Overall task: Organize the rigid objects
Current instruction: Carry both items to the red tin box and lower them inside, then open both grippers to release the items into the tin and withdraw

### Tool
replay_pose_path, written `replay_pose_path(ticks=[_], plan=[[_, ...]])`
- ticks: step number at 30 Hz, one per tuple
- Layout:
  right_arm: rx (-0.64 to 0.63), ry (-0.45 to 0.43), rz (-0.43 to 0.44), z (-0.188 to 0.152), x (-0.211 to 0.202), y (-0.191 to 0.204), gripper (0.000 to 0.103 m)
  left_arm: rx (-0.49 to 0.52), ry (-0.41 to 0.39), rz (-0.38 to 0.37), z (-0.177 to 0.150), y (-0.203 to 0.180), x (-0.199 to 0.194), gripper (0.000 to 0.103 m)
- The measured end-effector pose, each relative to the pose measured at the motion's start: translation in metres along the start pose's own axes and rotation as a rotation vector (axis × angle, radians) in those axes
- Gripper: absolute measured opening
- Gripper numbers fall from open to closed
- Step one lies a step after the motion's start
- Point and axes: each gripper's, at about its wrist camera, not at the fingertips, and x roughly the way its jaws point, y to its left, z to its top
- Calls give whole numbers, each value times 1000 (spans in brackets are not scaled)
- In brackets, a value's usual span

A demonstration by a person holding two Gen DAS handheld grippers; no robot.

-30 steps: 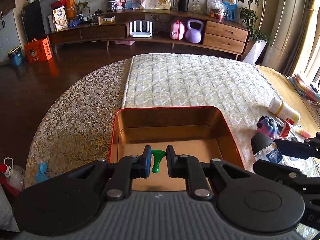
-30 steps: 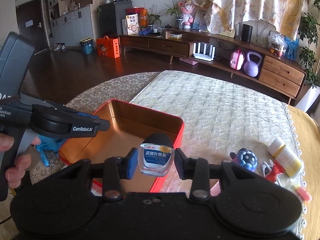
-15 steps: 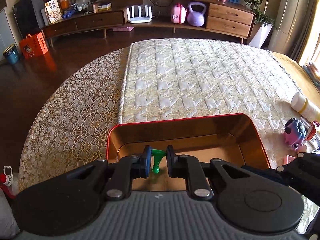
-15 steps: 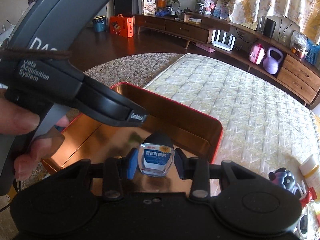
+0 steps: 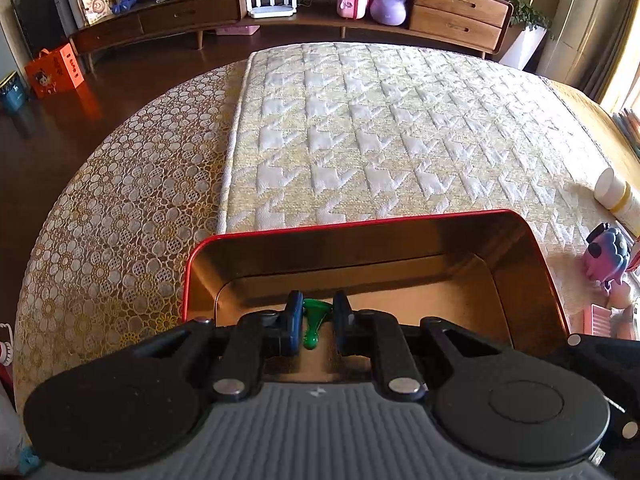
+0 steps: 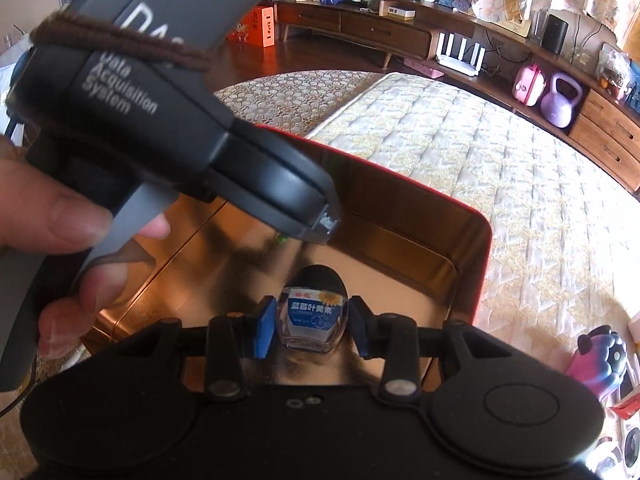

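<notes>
Red tin on quilted table, left gripper clamping green piece, right gripper clamping bottle.

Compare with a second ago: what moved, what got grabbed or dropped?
Both claws came down over the red tin, so it fills more of each view. Nothing grabbed or dropped: left claw still grips the green piece, right claw the small bottle.
</notes>
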Motion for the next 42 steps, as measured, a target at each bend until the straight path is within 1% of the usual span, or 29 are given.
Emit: replay_pose_path(ticks=[5, 7, 15, 18, 19, 22, 26, 29, 36, 38, 39, 40, 42], plan=[[-10, 9, 0, -3, 0, 3, 40, -6, -3, 6, -1, 1, -1, 16], [-9, 9, 8, -3, 0, 3, 42, -3, -5, 9, -1, 0, -1, 16], [6, -27, 11, -5, -18, 0, 47, -18, 8, 8, -5, 0, -6, 16], [15, -51, -1, -5, -24, -3, 52, -29, 11, 8, -7, 1, -11, 16], [22, -62, -3, -6, -27, -4, 55, -31, 9, 8, -7, 1, -13, 16], [44, -87, -9, -7, -36, -7, 60, -35, -1, 11, -8, 2, -20, 16], [57, -105, -5, -10, -48, -9, 61, -57, -14, 1, -10, 3, -31, 16], [55, -118, -6, -12, -56, -11, 63, -66, -24, 7, -12, 3, -39, 16], [61, -142, 8, -13, -76, -11, 64, -50, -64, 8, -18, -3, -64, 16], [65, -148, 8, -15, -82, -11, 68, -41, -78, 18, -20, -5, -72, 16], [68, -157, 7, -15, -86, -12, 72, -39, -85, 26, -22, -5, -76, 16], [69, -164, 9, -16, -89, -12, 74, -38, -91, 28, -23, -6, -79, 16], [72, -173, 6, -18, -96, -13, 74, -34, -103, 32, -26, -7, -87, 16]])
